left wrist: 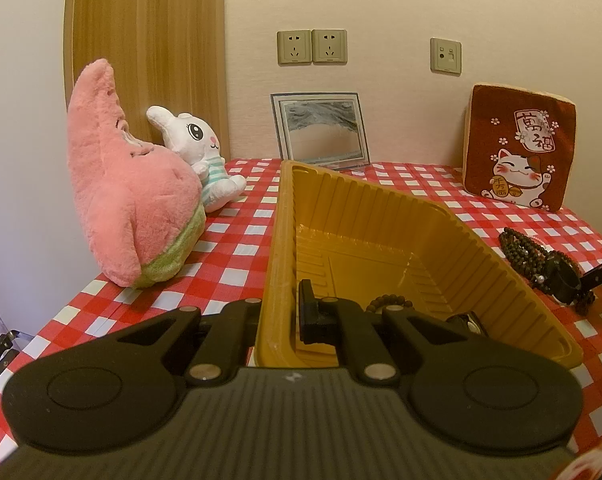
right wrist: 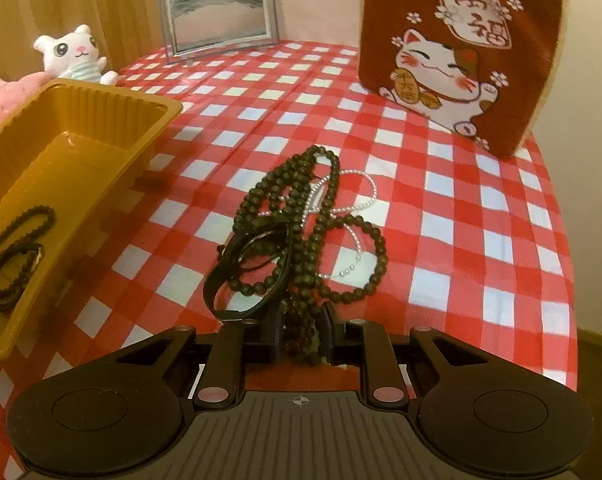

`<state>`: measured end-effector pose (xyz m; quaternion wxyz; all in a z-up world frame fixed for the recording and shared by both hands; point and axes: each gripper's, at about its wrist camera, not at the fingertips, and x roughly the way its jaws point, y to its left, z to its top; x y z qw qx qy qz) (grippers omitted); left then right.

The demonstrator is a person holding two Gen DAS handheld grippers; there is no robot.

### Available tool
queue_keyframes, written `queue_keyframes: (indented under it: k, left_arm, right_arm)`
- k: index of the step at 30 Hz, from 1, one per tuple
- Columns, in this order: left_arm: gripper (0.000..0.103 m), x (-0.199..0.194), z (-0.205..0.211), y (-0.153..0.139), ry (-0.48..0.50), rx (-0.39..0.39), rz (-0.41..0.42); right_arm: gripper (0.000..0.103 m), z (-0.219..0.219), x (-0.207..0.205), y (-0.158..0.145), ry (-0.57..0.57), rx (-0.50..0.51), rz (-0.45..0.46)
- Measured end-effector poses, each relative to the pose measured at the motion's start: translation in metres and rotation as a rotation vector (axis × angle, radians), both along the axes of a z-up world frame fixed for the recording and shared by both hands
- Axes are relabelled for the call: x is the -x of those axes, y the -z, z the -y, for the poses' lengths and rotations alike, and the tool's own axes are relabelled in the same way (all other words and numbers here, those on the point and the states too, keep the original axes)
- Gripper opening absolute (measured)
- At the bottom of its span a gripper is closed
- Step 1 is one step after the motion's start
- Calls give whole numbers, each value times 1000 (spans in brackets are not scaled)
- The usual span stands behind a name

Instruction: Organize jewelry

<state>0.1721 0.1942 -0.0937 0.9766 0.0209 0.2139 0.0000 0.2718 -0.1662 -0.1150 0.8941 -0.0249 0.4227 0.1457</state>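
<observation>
Jewelry, a tangled heap of dark wooden bead strands [right wrist: 301, 216], a thin white pearl string [right wrist: 353, 200] and a black strap loop [right wrist: 249, 264], is lying on the red-and-white checked tablecloth [right wrist: 461, 240] toward its right edge, beside the ribbed yellow plastic tray [right wrist: 149, 120]. The right gripper [right wrist: 301, 340] is straddling the near end of the heap; its fingers are standing slightly apart with bead strands between them, and whether the pads are pressing cannot be told. The left gripper [left wrist: 279, 316] is clamping the tray's near-left wall, its fingers closed on the thin plastic. Two pieces, a dark bead bracelet [right wrist: 29, 220] and a dark strap [right wrist: 9, 276], are already lying in the tray. The strands are probably light, limp and prone to snagging; a bunched section of beads is offering a surer hold than the fine pearl string, which looks fragile.
</observation>
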Motion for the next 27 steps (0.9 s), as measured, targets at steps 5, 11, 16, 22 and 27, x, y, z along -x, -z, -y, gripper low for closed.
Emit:
queue_keyframes:
  k: [5, 11, 16, 22, 27]
  left_arm:
    - [6, -1, -1, 0, 1, -1, 0]
    - [6, -1, 0, 0, 0, -2, 1]
    - [6, -1, 0, 0, -1, -2, 0]
    - [6, -1, -1, 0, -1, -1, -1]
    - [6, -1, -1, 0, -2, 0, -1]
  right_arm:
    - [11, -1, -3, 3, -29, 15, -4]
    - [5, -5, 9, -5, -51, 31, 20]
    - [5, 2, 20, -21, -27, -25, 37]
    - [5, 11, 31, -50, -13, -103, 74]
    - [5, 22, 35, -57, 18, -139, 54]
